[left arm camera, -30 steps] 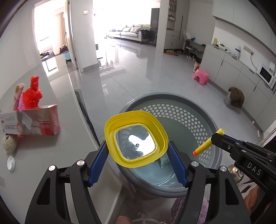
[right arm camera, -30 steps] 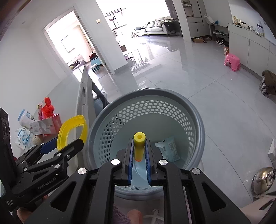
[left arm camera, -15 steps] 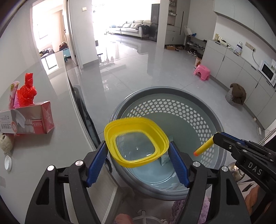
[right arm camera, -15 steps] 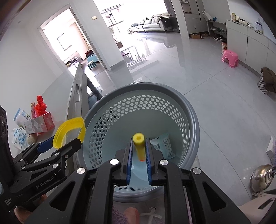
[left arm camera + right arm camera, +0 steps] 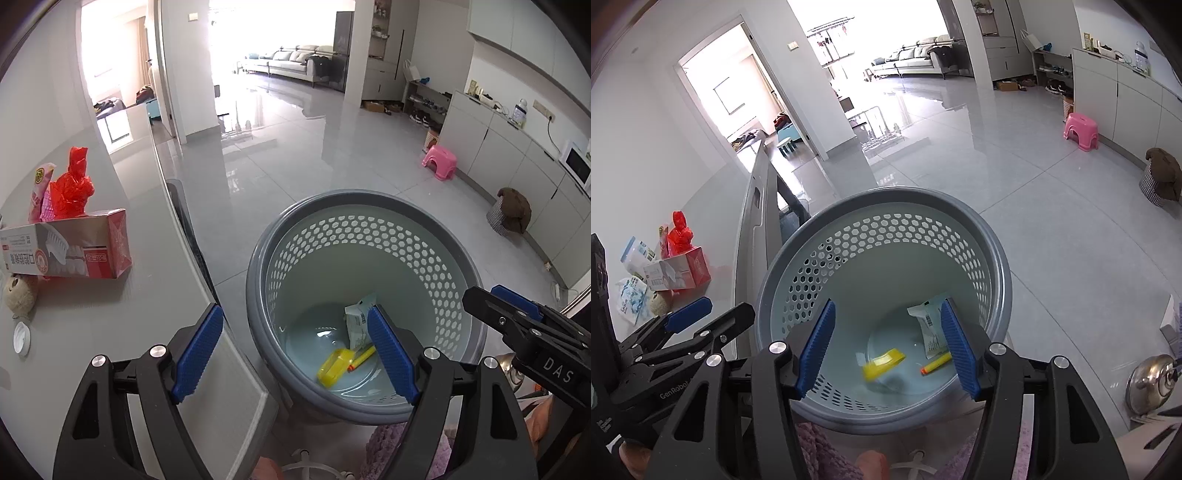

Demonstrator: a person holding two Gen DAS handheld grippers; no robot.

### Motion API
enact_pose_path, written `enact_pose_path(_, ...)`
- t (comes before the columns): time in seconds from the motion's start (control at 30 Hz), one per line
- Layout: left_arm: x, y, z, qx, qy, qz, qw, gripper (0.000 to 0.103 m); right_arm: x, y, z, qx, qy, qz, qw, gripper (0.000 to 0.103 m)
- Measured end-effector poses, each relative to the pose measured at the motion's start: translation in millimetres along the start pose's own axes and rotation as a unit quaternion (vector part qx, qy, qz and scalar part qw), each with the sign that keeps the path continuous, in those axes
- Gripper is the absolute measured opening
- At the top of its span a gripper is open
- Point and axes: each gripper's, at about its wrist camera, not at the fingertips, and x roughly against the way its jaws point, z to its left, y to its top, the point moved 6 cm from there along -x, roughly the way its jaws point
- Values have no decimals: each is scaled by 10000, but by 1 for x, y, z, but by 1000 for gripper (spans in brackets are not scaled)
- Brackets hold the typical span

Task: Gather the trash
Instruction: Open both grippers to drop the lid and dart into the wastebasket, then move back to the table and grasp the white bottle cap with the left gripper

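Note:
A grey perforated waste basket (image 5: 369,236) (image 5: 886,229) stands on the floor beside the table edge. Inside lie a yellow container (image 5: 334,368) (image 5: 882,363), a yellow foam dart with an orange tip (image 5: 362,357) (image 5: 935,363) and a white wrapper (image 5: 356,321) (image 5: 929,326). My left gripper (image 5: 295,349) is open and empty over the basket's near left rim. My right gripper (image 5: 886,349) is open and empty above the basket; it also shows in the left wrist view (image 5: 517,321).
On the grey table (image 5: 110,314) at the left sit a red-and-white box (image 5: 70,245), a red plastic bag (image 5: 72,188), a ball of twine (image 5: 20,295) and a small white lid (image 5: 21,338). A pink stool (image 5: 439,160) stands far across the floor.
Both grippers opened. The yellow container left my left gripper and the foam dart left my right gripper; both now lie at the bottom of the basket.

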Motion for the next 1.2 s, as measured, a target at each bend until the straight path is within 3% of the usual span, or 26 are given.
enact_pose_path(0.57,24,-6,34,227,335,-135,9991,81,10,-4,12,58,-37,-239,9997,76)
enact_pose_path(1.2,71,-31,105,717,914,-486,9920,83,12,-16,92,1015,-113,-542,9933,82)
